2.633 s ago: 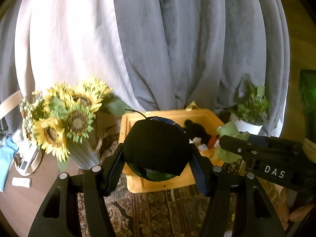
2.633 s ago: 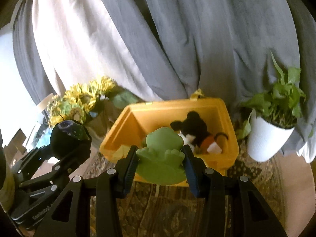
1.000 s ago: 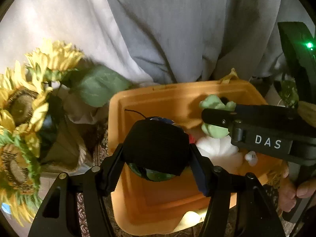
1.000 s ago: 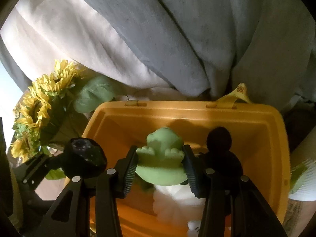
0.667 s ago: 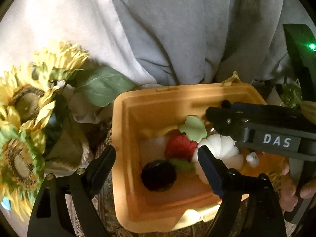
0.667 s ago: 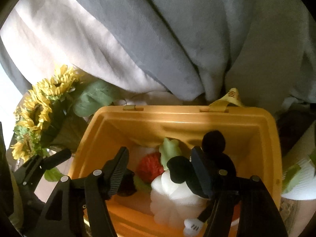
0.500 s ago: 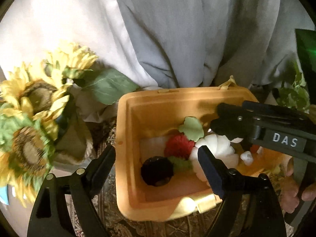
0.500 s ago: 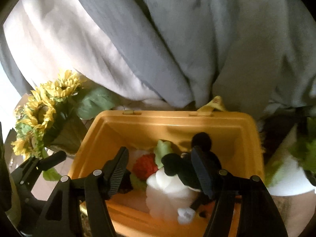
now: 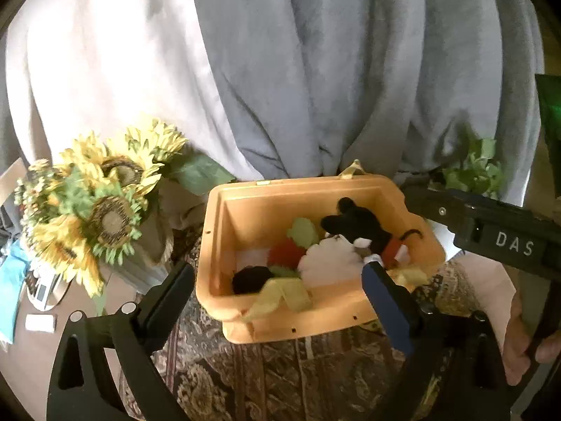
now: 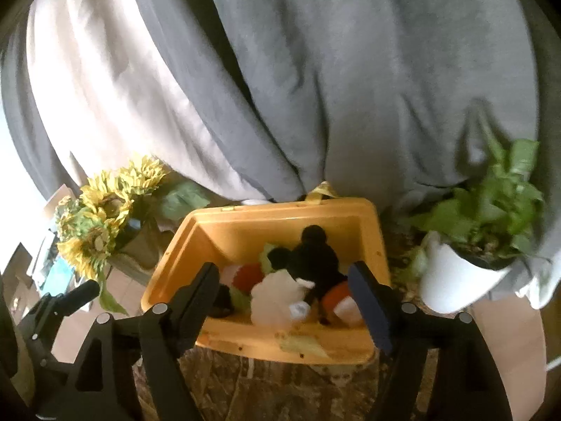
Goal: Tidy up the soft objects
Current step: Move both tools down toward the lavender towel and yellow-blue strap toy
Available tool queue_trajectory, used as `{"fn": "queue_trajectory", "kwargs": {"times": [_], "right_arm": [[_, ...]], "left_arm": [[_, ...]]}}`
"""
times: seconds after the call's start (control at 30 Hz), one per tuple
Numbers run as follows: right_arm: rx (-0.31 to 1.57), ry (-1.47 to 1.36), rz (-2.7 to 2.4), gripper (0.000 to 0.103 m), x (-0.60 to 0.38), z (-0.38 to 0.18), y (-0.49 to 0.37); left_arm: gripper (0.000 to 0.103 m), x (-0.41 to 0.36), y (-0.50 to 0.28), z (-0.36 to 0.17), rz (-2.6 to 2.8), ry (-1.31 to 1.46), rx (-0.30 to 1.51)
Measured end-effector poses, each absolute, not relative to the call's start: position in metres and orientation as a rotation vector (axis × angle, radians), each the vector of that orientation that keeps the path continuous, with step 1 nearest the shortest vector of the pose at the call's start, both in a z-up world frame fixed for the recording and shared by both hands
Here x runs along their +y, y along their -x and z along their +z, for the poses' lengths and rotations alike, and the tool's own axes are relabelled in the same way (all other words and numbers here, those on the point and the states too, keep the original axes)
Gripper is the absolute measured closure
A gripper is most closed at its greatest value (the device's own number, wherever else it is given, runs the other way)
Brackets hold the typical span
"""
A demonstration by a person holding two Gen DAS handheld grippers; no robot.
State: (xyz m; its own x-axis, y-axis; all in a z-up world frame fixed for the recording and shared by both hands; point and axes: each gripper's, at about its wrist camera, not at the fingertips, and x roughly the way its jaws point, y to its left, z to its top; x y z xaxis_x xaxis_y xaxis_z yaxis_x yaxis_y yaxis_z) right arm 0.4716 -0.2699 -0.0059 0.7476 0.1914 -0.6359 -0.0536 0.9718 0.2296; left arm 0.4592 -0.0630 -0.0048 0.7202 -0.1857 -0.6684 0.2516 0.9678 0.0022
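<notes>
An orange bin on the patterned rug holds several soft toys: a black ball, a red strawberry, a green frog, a white plush and a black mouse doll. My left gripper is open and empty in front of the bin's near rim. My right gripper is open and empty over the near rim; its body also shows in the left wrist view.
A vase of sunflowers stands left of the bin. A white potted plant stands to its right. Grey and white curtains hang behind. Small items lie on the floor far left.
Both grippers opened and dropped their toys, the black ball and the green frog, into the bin. Both have since pulled back and up from the bin.
</notes>
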Motion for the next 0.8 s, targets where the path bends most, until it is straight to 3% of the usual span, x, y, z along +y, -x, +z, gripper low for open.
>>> {"fn": "queue_trajectory", "kwargs": {"times": [0.5,0.8], "right_arm": [[0.693,-0.158,0.077,0.026,-0.297,-0.017,-0.370],[0.742,-0.129,0.113,0.026,-0.309,-0.048,-0.336]], "left_arm": [[0.000,-0.079,-0.365,-0.002,-0.282,-0.140,0.697],[0.000,-0.095,-0.321,-0.029,-0.313,-0.170,0.750]]}}
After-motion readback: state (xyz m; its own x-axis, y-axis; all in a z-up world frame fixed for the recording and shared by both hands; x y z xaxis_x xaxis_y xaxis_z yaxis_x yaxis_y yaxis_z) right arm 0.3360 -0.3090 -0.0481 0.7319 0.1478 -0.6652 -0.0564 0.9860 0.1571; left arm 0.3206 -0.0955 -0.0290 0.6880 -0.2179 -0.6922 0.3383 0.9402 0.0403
